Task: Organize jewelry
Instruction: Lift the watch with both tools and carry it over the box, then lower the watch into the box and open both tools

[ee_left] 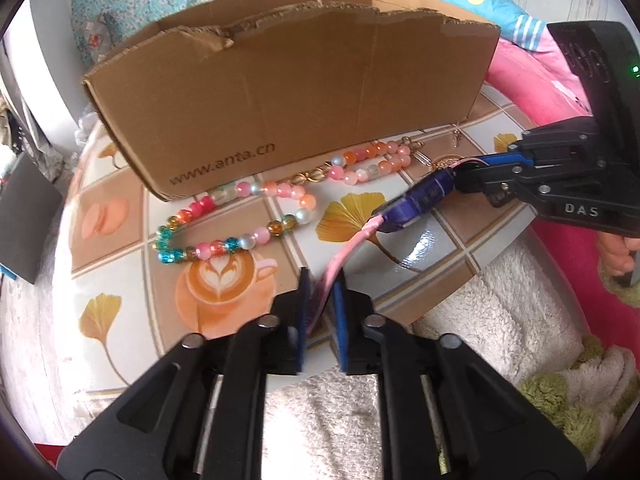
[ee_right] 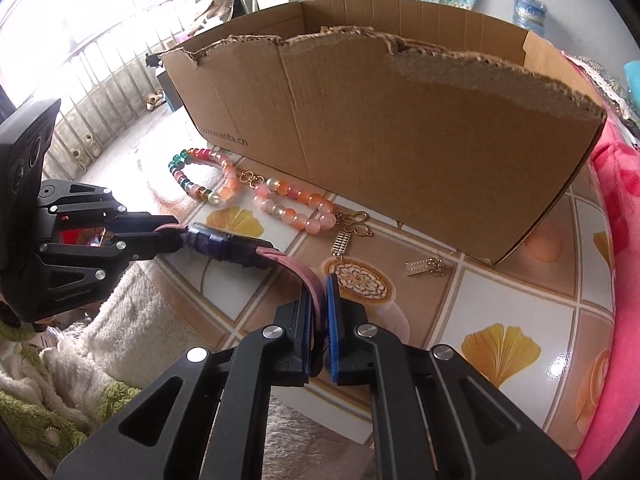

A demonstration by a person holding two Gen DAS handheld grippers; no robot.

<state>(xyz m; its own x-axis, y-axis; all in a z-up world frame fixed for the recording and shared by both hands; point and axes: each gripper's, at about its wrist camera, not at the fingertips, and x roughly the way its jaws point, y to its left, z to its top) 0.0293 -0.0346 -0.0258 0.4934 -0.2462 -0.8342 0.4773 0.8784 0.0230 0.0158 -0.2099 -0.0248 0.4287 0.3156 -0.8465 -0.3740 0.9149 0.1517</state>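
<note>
A watch with a purple case (ee_left: 416,200) and pink strap (ee_left: 352,248) is held stretched between both grippers above the table. My left gripper (ee_left: 320,280) is shut on one strap end. My right gripper (ee_right: 318,284) is shut on the other strap end (ee_right: 296,268); the watch case (ee_right: 224,244) shows there too. The right gripper also shows in the left wrist view (ee_left: 468,172), and the left gripper in the right wrist view (ee_right: 176,232). A colourful bead necklace (ee_left: 256,212) lies on the table in front of a brown cardboard box (ee_left: 288,92), also seen in the right wrist view (ee_right: 224,188).
The open box (ee_right: 400,120) stands at the back of the patterned table (ee_right: 500,304). Small gold charms (ee_right: 424,268) and a gold clasp (ee_right: 356,232) lie near the box. A white fluffy towel (ee_left: 500,320) lies at the table's edge. Pink fabric (ee_right: 616,200) borders the right.
</note>
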